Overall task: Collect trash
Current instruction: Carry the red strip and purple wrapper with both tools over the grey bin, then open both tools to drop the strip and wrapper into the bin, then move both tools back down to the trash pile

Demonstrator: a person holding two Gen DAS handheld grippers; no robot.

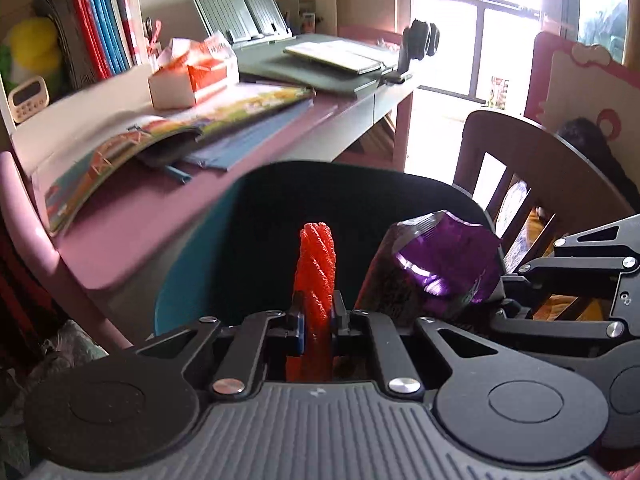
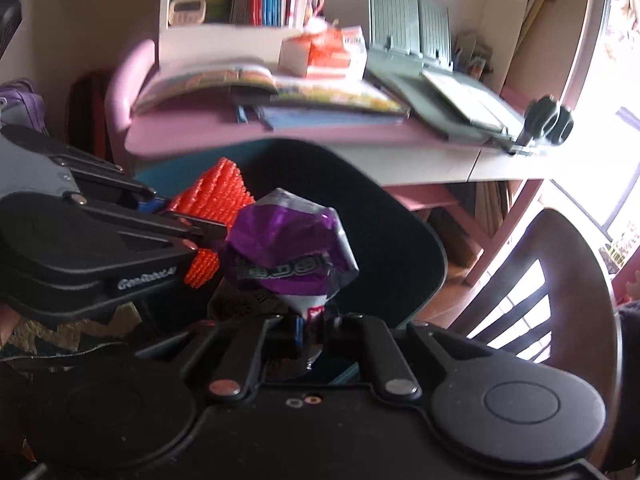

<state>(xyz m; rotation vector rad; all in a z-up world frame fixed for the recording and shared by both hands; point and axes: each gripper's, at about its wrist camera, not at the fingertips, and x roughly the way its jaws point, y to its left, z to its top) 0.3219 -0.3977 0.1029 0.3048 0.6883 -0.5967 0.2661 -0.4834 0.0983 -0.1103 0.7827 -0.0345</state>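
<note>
My left gripper [image 1: 316,316] is shut on a strip of orange foam netting [image 1: 316,264], held upright over the open mouth of a dark bin with a teal rim [image 1: 188,280]. My right gripper [image 2: 316,326] is shut on a crumpled purple wrapper [image 2: 288,244], held above the same bin [image 2: 392,224]. In the left wrist view the wrapper [image 1: 444,264] and the right gripper's body sit just to the right. In the right wrist view the netting [image 2: 220,192] and the left gripper [image 2: 202,236] sit just to the left, close to the wrapper.
A pink desk [image 1: 168,216] stands behind the bin with picture books [image 1: 160,136], an orange-and-white carton [image 1: 192,72] and a grey book stand [image 1: 240,12]. A brown wooden chair [image 1: 532,168] is at the right. A bright window [image 1: 500,20] is beyond.
</note>
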